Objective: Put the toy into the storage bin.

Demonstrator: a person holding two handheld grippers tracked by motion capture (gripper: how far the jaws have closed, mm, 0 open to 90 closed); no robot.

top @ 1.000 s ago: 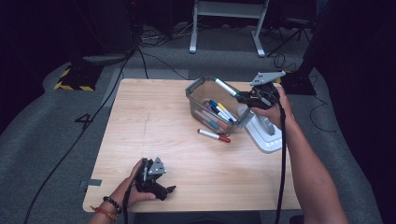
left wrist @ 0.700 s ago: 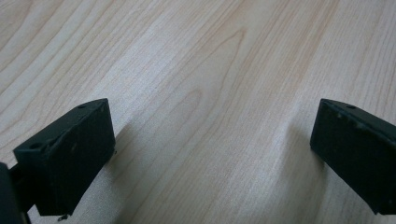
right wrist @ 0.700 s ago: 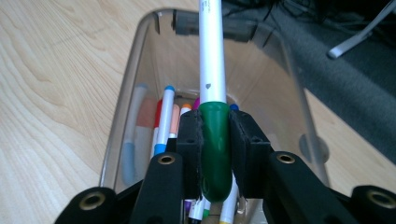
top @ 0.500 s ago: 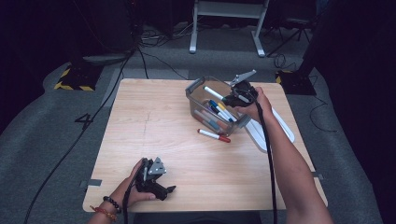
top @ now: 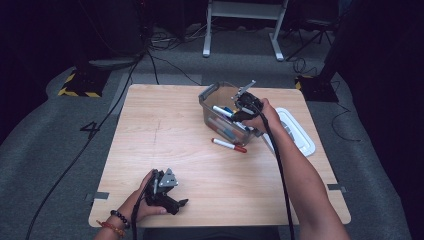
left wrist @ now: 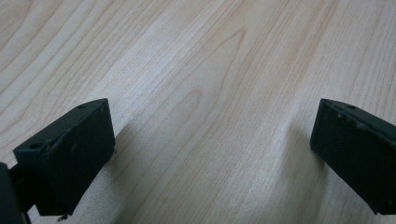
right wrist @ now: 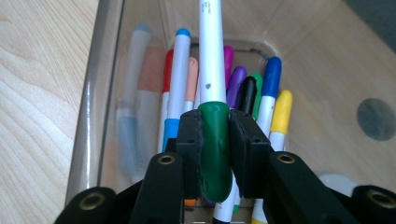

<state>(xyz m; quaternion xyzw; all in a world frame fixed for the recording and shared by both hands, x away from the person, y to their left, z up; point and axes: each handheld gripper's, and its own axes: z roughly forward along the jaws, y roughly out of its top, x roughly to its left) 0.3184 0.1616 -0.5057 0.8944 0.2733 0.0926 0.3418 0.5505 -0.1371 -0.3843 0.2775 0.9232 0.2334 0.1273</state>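
right claw (right wrist: 215,140) clamped on green-capped marker (right wrist: 213,93), hanging over clear bin (right wrist: 98,93) full of markers (right wrist: 261,102)

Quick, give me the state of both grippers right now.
Left gripper: open, jaws wide apart over the bare table, holding nothing.
Right gripper: shut on the green-capped marker, above the clear bin of markers.

A pale wooden table (top: 165,135) stands on grey floor. On it, under the right gripper (top: 240,105), sits a clear plastic bin (top: 210,100) of markers. Just in front of that gripper lies a red-capped marker (top: 229,145); to its right, beside the hand, lies a white lid (top: 300,135), or perhaps a shallow tray. The left gripper (top: 177,204) rests on bare wood near the table's front edge, well apart from the bin.
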